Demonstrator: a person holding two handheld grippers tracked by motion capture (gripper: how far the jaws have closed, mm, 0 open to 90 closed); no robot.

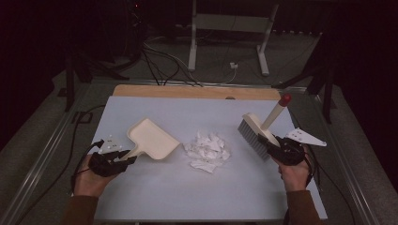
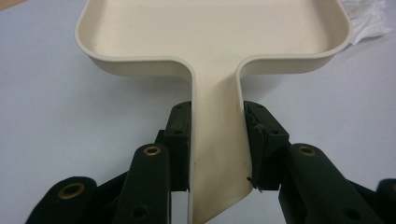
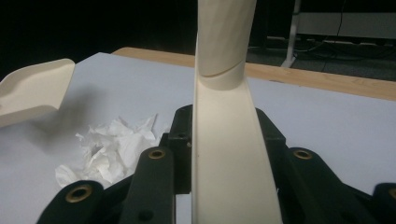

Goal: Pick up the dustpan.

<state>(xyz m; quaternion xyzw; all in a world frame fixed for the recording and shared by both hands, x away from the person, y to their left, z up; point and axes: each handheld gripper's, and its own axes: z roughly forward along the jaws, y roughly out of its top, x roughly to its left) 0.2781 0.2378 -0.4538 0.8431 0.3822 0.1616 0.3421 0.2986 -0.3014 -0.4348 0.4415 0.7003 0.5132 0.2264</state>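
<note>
A cream dustpan (image 1: 152,139) (image 2: 215,32) lies on the white table top left of centre, its mouth facing right. My left gripper (image 1: 123,158) (image 2: 217,135) is shut on its flat handle, pads pressed on both edges. A cream hand brush (image 1: 256,132) with grey bristles and a red-tipped handle is held off to the right. On the brush's head (image 3: 224,140), the right gripper (image 1: 268,143) (image 3: 224,144) is shut. Between pan and brush sits a heap of crumpled white paper (image 1: 206,151) (image 3: 116,149) on the table.
The white sheet (image 1: 187,197) covers a wooden table whose bare far edge (image 1: 197,91) shows. Metal rails run along both sides. Cables and a white stand's legs (image 1: 227,42) lie on the floor beyond. Bare table lies in front of the paper.
</note>
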